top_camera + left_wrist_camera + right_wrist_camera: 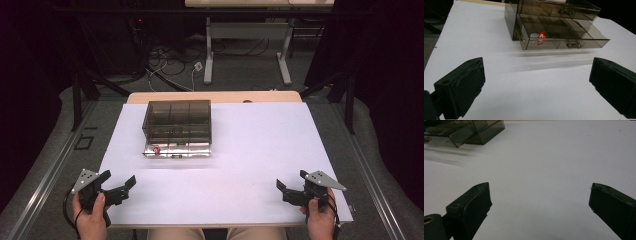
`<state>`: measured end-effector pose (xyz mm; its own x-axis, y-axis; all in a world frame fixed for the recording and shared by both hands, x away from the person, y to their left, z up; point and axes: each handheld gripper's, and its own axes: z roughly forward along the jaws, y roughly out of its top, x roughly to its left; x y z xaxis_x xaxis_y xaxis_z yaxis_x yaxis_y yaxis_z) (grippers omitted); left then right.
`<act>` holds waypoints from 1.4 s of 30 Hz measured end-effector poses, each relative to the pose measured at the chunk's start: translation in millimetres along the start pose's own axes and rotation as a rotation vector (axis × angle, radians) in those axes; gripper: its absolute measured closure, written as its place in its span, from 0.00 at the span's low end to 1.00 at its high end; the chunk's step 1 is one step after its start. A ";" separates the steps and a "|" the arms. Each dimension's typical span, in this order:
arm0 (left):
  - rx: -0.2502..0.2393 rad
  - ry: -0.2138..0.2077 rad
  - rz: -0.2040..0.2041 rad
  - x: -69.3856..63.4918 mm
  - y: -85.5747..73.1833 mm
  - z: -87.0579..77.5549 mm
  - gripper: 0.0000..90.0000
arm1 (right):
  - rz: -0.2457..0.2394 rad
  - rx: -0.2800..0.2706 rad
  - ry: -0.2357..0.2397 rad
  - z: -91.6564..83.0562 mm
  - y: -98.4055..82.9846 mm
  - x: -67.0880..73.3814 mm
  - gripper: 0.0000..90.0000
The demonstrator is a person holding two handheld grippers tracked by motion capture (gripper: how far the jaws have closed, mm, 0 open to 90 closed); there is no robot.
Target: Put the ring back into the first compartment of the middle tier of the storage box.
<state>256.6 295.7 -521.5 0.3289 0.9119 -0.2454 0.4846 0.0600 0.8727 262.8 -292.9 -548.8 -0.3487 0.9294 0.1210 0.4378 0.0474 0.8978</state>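
Observation:
A smoky transparent drawer box [177,120] stands on the white table top [250,150], left of centre and toward the back. Its bottom drawer [176,149] is pulled out toward me, and a small red and white object [156,149] lies in the drawer's left compartment. In the left gripper view the same drawer [564,40] and red object [542,35] lie ahead of the jaws. My left gripper [119,184] rests open at the table's front left corner. At the front right my right gripper [291,186] is open too, with nothing between its jaws. The box corner [469,131] shows far left in the right gripper view.
The white top sits on a wooden table [215,96] whose back edge shows behind the box. Beyond it are a grey floor with cables [170,67] and the legs of another table [247,50]. Metal rails [45,170] run along both sides.

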 end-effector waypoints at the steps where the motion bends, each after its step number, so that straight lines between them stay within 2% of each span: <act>1: 0.000 -0.003 -0.004 1.7 -1.3 -0.3 0.00 | 0.002 0.000 -0.001 -0.2 0.0 0.0 0.04; 7: -0.004 0.011 -0.015 7.3 -7.9 -0.4 0.00 | 0.010 -0.004 0.003 0.4 -0.3 0.3 0.04; 8: -0.001 0.014 -0.018 8.3 -9.1 -0.3 0.00 | 0.000 -0.006 0.004 0.7 -0.2 -0.6 0.04; 19: 0.024 0.038 -0.033 15.6 -19.4 3.2 0.00 | 0.005 -0.001 0.001 2.0 -0.5 -0.4 0.04; 32: 0.025 0.031 -0.090 24.2 -23.1 2.3 0.00 | 0.010 0.009 0.000 3.0 -1.2 -0.5 0.04; 37: 0.036 0.036 -0.093 24.3 -23.3 2.4 0.00 | 0.003 0.015 0.003 3.2 -1.2 -0.4 0.04; 39: 0.028 0.034 -0.095 24.7 -23.4 2.6 0.00 | 0.013 0.018 0.007 3.7 -1.4 0.5 0.04; 42: 0.027 0.040 -0.103 25.2 -23.6 2.7 0.00 | 0.003 0.015 0.006 5.2 -1.8 -0.5 0.04</act>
<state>255.7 316.2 -549.4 0.2438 0.9170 -0.3157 0.5363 0.1438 0.8317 266.5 -291.6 -552.7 -0.3526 0.9272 0.1261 0.4514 0.0505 0.8909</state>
